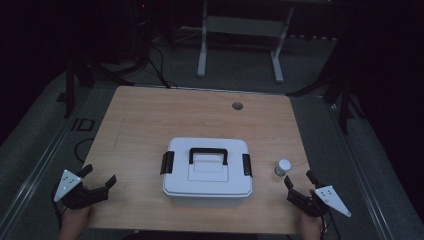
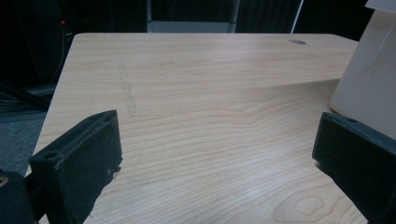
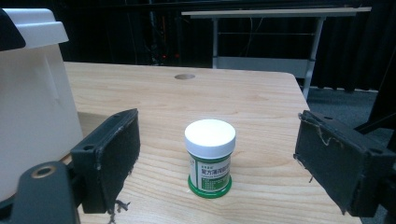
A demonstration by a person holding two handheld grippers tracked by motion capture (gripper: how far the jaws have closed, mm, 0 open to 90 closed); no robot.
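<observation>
Right gripper (image 3: 217, 154) is standing wide open and empty, facing the upright small white-capped green-labelled plastic jar (image 3: 209, 157) just ahead, between its jaws' line.

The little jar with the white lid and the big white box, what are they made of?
The little jar looks like smooth plastic: a matte white screw cap, with a glossy green and white printed label around the body. The big white box also looks like plastic: its lid and walls are even and moulded, with rounded corners, a black handle and black side clasps. The table looks like light wood, or a wood-grain laminate.
</observation>
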